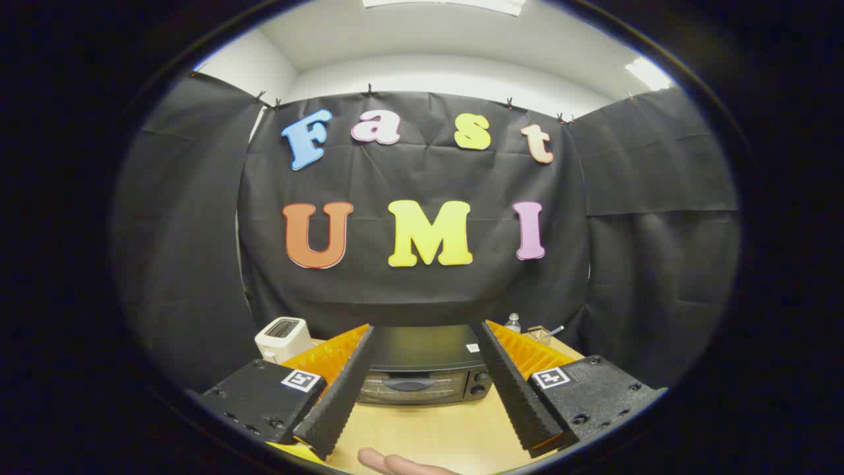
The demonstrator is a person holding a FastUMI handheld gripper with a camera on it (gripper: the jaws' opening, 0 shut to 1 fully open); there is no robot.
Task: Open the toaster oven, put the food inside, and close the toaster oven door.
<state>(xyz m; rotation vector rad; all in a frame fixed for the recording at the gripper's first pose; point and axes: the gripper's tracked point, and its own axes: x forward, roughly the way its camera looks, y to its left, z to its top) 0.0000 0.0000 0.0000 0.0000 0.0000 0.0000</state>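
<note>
Holding my gripper [422, 359] high and level, fingers spread wide apart on nothing, so the way in stays framed; dark, boxy metal toaster oven [422, 369] stands beyond and between them on the pale wooden table [428, 432], door shut, front facing me, long axis crosswise; white plastic toaster [283, 338] beside it; a hand [395, 464] rests below.
</note>
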